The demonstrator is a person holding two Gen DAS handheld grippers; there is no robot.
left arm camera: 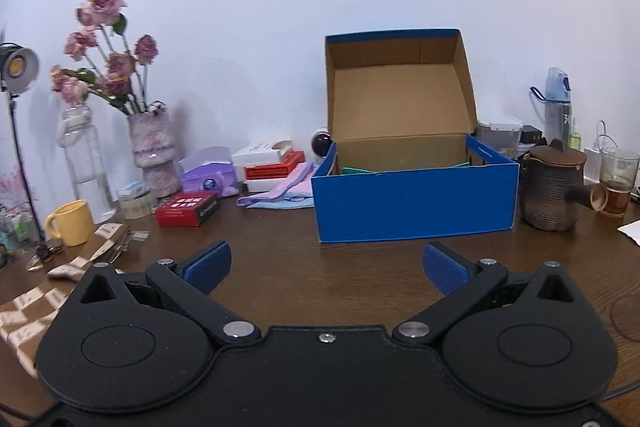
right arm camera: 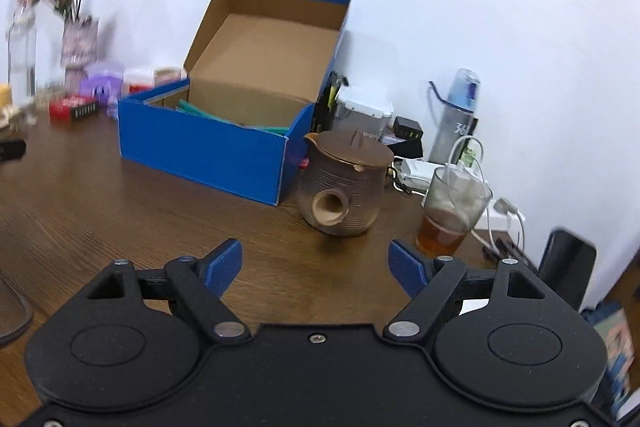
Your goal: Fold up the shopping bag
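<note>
Left wrist view: dark wood desk (left arm camera: 280,227) filling the lower half, white wall behind. Open blue cardboard box (left arm camera: 412,203) at centre right, lid tipped back against the wall, something teal just showing inside. Left tongs (left arm camera: 326,267) at bottom centre, blue pads spread wide, nothing between them, only bare desk.

Checkered brown-and-cream shopping bag (left arm camera: 28,311) at lower left, lying crumpled on the desk, partly hidden under the left tongs' black body, a strap running up toward the yellow mug (left arm camera: 72,223). Not gripped by either tongs.

Brown ribbed teapot (left arm camera: 554,187) just right of the box. Vase with pink flowers (left arm camera: 154,151) at left, near the wall. Small red box (left arm camera: 186,209) between mug and blue box.

Right wrist view, tilted and slightly blurred at left: right tongs (right arm camera: 316,267) at bottom centre, pads wide apart, empty. Teapot ahead of them, glass of tea (right arm camera: 452,211) at right. Bag not seen in this view.
</note>
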